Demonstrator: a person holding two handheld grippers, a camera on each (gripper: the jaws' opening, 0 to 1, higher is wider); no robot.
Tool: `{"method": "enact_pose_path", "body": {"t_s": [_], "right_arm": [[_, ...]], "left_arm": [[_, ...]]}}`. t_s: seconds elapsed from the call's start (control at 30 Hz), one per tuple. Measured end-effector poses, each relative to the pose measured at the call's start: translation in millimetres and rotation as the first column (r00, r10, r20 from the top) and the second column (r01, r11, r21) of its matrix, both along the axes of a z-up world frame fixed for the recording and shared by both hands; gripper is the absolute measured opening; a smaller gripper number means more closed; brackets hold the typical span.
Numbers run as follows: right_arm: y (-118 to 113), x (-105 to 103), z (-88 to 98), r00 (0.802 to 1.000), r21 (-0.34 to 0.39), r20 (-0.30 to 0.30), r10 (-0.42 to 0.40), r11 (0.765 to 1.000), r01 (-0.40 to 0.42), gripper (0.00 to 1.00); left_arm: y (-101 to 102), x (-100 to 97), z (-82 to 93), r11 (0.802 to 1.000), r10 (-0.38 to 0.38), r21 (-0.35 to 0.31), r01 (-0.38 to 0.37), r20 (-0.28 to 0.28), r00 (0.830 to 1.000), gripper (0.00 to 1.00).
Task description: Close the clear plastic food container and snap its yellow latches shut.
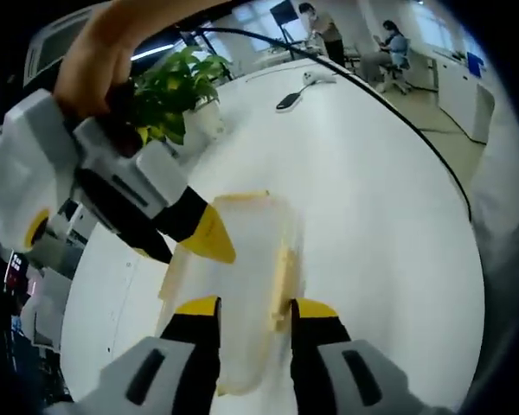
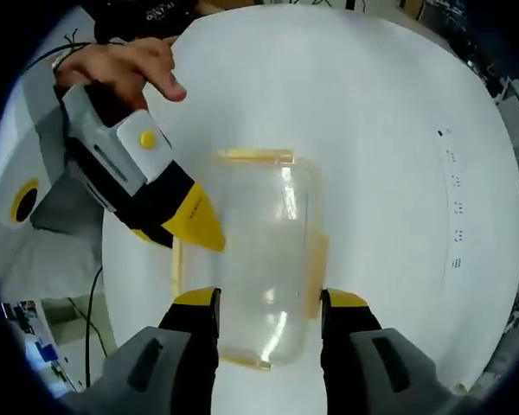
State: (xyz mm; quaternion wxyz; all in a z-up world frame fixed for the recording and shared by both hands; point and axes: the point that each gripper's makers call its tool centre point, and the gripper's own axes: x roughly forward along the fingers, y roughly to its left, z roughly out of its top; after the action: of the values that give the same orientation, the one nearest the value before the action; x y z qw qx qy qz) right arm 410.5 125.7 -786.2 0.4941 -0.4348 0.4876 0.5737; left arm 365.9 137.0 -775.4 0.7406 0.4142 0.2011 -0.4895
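At frame centre on the white table (image 2: 398,112), the clear container (image 2: 264,259) lies between the right gripper's (image 2: 270,304) wide jaws while the left gripper (image 2: 199,226), apparently closed, noses its side latch (image 2: 176,264), so uneven pressure could skid it.

Both tongs, left (image 1: 252,313) and right (image 2: 269,304), have jaws spread apart; each is gripped by a bare hand (image 2: 121,65).

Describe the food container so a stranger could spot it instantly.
On the round white table, look between the two black-and-yellow grippers. The container is a clear plastic box lying there. Its pale yellow latches along the edges set it apart from everything else.
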Motion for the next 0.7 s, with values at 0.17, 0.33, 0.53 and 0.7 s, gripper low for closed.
{"method": "enact_pose_path", "body": {"t_s": [0.17,0.33,0.53,0.7], "right_arm": [[-0.1,2.4,-1.2,0.999,0.008,-0.03,-0.009,1.0,0.009,0.43],[1.2,1.9,0.4,0.999,0.007,-0.033,-0.011,1.0,0.011,0.43],[1.6,6.1,0.1,0.998,0.021,-0.058,-0.018,1.0,0.02,0.43],[3.2,5.4,0.3,0.998,-0.012,-0.055,-0.009,1.0,0.009,0.43]], "left_arm": [[-0.5,0.3,-0.6,1.0,0.002,0.003,-0.002,0.016,1.0,0.24],[-0.9,-0.1,-0.6,1.0,-0.002,0.016,0.002,0.03,1.0,0.23],[-0.9,-0.1,-0.9,1.0,-0.004,0.022,0.003,0.035,0.999,0.22],[-0.1,-0.2,-1.5,1.0,-0.006,0.022,0.005,0.045,0.999,0.22]]}}
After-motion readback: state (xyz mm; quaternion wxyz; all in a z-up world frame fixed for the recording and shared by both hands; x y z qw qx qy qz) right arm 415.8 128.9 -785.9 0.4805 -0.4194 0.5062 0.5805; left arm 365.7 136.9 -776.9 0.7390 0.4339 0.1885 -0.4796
